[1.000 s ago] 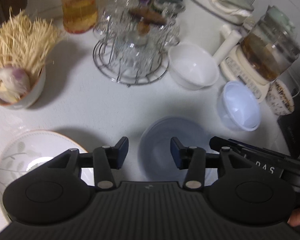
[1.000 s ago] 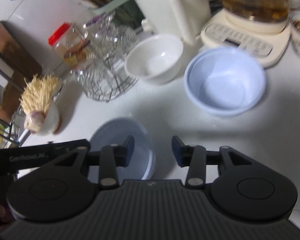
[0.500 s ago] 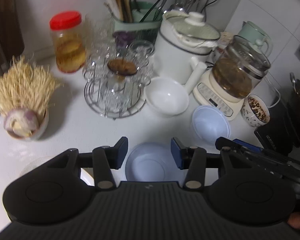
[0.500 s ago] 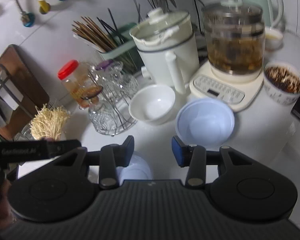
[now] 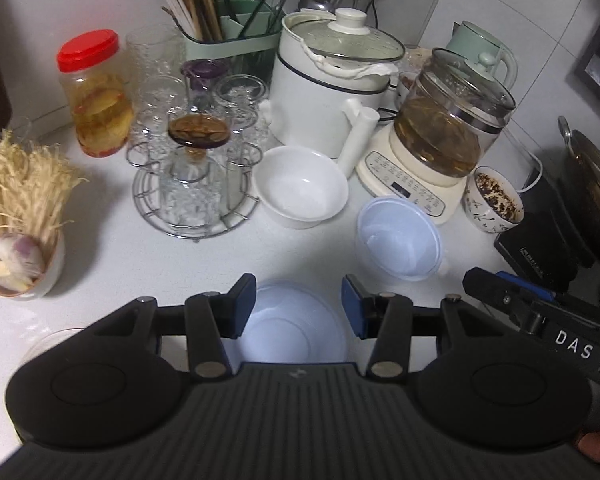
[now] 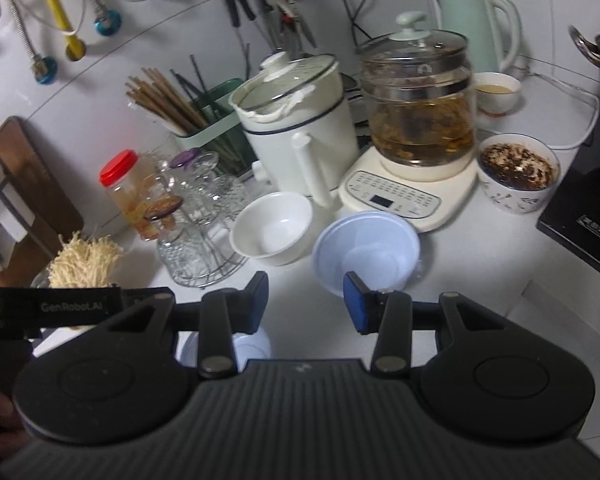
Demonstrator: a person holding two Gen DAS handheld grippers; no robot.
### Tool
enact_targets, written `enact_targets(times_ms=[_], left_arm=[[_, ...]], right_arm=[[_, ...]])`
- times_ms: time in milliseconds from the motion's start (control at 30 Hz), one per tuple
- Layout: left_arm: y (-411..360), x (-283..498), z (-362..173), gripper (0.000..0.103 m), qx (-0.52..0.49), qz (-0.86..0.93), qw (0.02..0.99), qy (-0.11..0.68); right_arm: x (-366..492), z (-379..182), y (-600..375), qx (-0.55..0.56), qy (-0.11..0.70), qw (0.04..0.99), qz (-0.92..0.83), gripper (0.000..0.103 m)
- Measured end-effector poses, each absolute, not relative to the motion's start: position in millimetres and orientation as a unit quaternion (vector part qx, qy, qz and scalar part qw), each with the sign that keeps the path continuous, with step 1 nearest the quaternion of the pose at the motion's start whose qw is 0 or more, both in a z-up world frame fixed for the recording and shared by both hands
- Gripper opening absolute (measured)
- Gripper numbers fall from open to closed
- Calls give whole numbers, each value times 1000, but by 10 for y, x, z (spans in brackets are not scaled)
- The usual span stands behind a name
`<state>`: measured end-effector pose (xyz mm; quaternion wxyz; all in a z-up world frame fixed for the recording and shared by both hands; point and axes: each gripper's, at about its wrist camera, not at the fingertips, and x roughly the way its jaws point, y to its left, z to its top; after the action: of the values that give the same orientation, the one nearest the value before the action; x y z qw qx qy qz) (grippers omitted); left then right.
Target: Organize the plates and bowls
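A pale blue bowl [image 5: 292, 328] sits on the white counter right below my open, empty left gripper [image 5: 299, 306]. A second pale blue bowl [image 5: 398, 238] stands to its right and shows in the right wrist view [image 6: 366, 252], just beyond my open, empty right gripper [image 6: 306, 302]. A white bowl [image 5: 300, 186] [image 6: 272, 232] stands behind, next to the glass rack. A patterned plate's rim [image 5: 48, 344] shows at lower left, mostly hidden by the gripper body.
A wire rack of glasses [image 5: 196, 168], a red-lidded jar [image 5: 96, 96], a white cooker [image 5: 328, 80], a glass kettle on its base [image 5: 440, 140], a filled patterned bowl [image 5: 494, 200] and a bowl of roots and garlic [image 5: 16, 224] crowd the counter. A black stove [image 6: 588, 208] lies right.
Both grippers have lifted and pulled back from the counter, so the bowls look smaller and the back wall has come into view. Both stayed open.
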<state>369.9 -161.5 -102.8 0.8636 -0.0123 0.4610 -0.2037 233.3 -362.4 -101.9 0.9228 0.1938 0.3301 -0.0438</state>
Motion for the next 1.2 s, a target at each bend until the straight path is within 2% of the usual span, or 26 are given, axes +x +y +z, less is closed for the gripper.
enact_targets(times_ms=[233,700,1200], left_arm=[[-1832,3832,-1109,53,-6,-198,865,462],[-2098,4260,-1520,53,-38,-172,840,514],[-2487,4626,-1995,52,-89,-206,806,548]], right_arm=[[2370,-1167,-3856,211,348,912,-56,45],[2790,-1551,-4204,216,410,886,-34,45],[3344,-1872,-4621,229,429,872,-54,44]])
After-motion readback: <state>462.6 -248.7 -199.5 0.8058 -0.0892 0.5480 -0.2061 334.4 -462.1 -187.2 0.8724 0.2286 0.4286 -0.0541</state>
